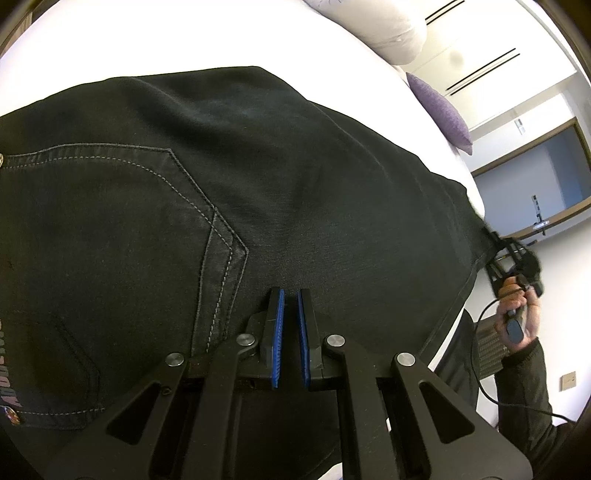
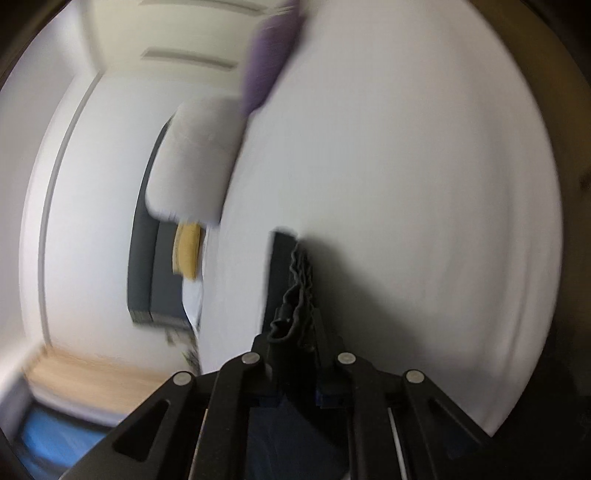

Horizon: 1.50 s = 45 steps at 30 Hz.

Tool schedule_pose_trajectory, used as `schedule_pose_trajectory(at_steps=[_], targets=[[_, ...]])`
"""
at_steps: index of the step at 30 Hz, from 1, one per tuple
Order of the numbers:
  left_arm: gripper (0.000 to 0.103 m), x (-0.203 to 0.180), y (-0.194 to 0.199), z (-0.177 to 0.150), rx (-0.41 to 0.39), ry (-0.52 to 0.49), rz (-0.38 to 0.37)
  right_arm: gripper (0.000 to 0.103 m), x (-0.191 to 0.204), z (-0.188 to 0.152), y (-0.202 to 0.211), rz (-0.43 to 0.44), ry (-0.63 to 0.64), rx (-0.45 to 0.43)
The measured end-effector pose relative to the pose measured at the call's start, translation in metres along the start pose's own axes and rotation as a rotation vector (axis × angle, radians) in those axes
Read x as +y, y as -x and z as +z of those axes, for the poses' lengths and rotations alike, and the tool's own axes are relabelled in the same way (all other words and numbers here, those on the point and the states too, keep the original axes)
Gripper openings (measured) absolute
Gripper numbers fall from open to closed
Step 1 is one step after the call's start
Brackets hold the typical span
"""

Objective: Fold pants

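Note:
Black jeans [image 1: 258,177] lie spread on a white bed [image 1: 184,37], back pocket stitching at the left. My left gripper [image 1: 290,295] hovers over the seat area, its blue pads [image 1: 279,332] nearly together with a thin gap and nothing between them. My right gripper [image 1: 517,258] shows at the far right, pinching the jeans' leg end. In the blurred right wrist view my right gripper [image 2: 295,332] is shut on a bunched fold of the black fabric [image 2: 295,288], held above the white bed [image 2: 406,184].
A white pillow [image 1: 384,29] and a purple cushion [image 1: 443,107] lie at the head of the bed. The purple cushion [image 2: 269,55], a white pillow [image 2: 195,162], a yellow cushion [image 2: 188,254] and a dark headboard [image 2: 147,258] show in the right wrist view.

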<state>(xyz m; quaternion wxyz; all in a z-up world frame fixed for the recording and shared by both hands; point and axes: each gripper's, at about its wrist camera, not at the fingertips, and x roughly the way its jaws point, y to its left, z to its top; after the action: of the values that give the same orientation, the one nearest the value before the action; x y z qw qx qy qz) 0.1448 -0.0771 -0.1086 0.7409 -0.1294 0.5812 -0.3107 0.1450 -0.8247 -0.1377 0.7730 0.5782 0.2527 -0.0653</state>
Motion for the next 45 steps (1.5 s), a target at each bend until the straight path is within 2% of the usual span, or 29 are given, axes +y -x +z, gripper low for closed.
schedule_pose_trajectory(at_steps=[2, 4, 6, 7, 8, 9, 11, 12, 15, 16, 18, 19, 20, 24, 27, 32, 36, 37, 38, 39, 40, 43, 45], targets=[[0.007, 0.001, 0.0, 0.0, -0.003, 0.003, -0.002, 0.012, 0.035, -0.013, -0.004, -0.027, 0.145, 0.038], [0.007, 0.003, 0.001, -0.001, -0.006, 0.006, -0.005, 0.012, 0.078, -0.043, -0.013, -0.05, 0.333, 0.116], [0.007, 0.005, 0.002, -0.002, -0.009, 0.017, -0.012, 0.012, 0.109, -0.079, -0.026, -0.075, 0.492, 0.201], [0.008, 0.006, 0.003, -0.002, -0.009, 0.023, -0.014, 0.012, 0.125, -0.109, -0.038, -0.111, 0.603, 0.264], [0.008, 0.007, 0.004, -0.001, -0.009, 0.028, -0.016, 0.012, 0.131, -0.124, -0.046, -0.14, 0.664, 0.299], [0.008, 0.008, 0.006, 0.0, -0.01, 0.037, -0.018, 0.012, 0.135, -0.153, -0.063, -0.206, 0.763, 0.37], [0.008, 0.01, 0.009, 0.001, -0.014, 0.053, -0.025, 0.012, 0.128, -0.186, -0.09, -0.31, 0.854, 0.474], [0.008, 0.011, 0.011, 0.002, -0.017, 0.065, -0.031, 0.012, 0.123, -0.201, -0.101, -0.388, 0.916, 0.485], [0.013, 0.012, 0.017, 0.004, -0.024, 0.094, -0.069, 0.012, 0.129, -0.216, -0.103, -0.436, 1.048, 0.423], [0.021, 0.012, 0.018, 0.005, -0.027, 0.106, -0.092, 0.012, 0.129, -0.216, -0.102, -0.437, 1.052, 0.419], [0.048, 0.01, 0.019, 0.008, -0.033, 0.133, -0.155, 0.012, 0.129, -0.21, -0.1, -0.424, 1.033, 0.411], [0.074, 0.007, 0.02, 0.01, -0.04, 0.138, -0.183, 0.012, 0.13, -0.209, -0.098, -0.421, 1.029, 0.403], [0.09, 0.004, 0.021, 0.012, -0.05, 0.14, -0.212, 0.012, 0.135, -0.207, -0.096, -0.417, 1.03, 0.39], [0.095, -0.006, 0.014, 0.028, -0.036, 0.209, -0.387, 0.013, 0.147, -0.223, -0.079, -0.392, 1.124, 0.314], [0.097, -0.009, 0.001, 0.038, 0.002, 0.255, -0.439, 0.013, 0.16, -0.242, -0.075, -0.378, 1.208, 0.284], [0.097, -0.01, -0.026, 0.049, 0.099, 0.315, -0.476, 0.013, 0.165, -0.268, -0.063, -0.341, 1.298, 0.275], [0.094, -0.007, -0.028, 0.058, 0.106, 0.32, -0.487, 0.013, 0.166, -0.283, -0.057, -0.307, 1.335, 0.301], [0.082, -0.005, -0.025, 0.06, 0.104, 0.308, -0.478, 0.013, 0.167, -0.286, -0.056, -0.3, 1.35, 0.306], [0.06, -0.004, -0.022, 0.063, 0.103, 0.286, -0.459, 0.013, 0.168, -0.289, -0.056, -0.296, 1.367, 0.309], [0.047, -0.004, -0.02, 0.064, 0.107, 0.261, -0.432, 0.013, 0.172, -0.292, -0.058, -0.293, 1.38, 0.304], [0.026, -0.002, -0.016, 0.065, 0.109, 0.244, -0.417, 0.013, 0.171, -0.295, -0.058, -0.289, 1.389, 0.301], [0.013, 0.008, 0.002, 0.066, 0.105, 0.183, -0.367, 0.013, 0.175, -0.295, -0.057, -0.268, 1.412, 0.299], [0.009, 0.013, 0.014, 0.067, 0.1, 0.145, -0.327, 0.013, 0.18, -0.303, -0.058, -0.251, 1.439, 0.298]])
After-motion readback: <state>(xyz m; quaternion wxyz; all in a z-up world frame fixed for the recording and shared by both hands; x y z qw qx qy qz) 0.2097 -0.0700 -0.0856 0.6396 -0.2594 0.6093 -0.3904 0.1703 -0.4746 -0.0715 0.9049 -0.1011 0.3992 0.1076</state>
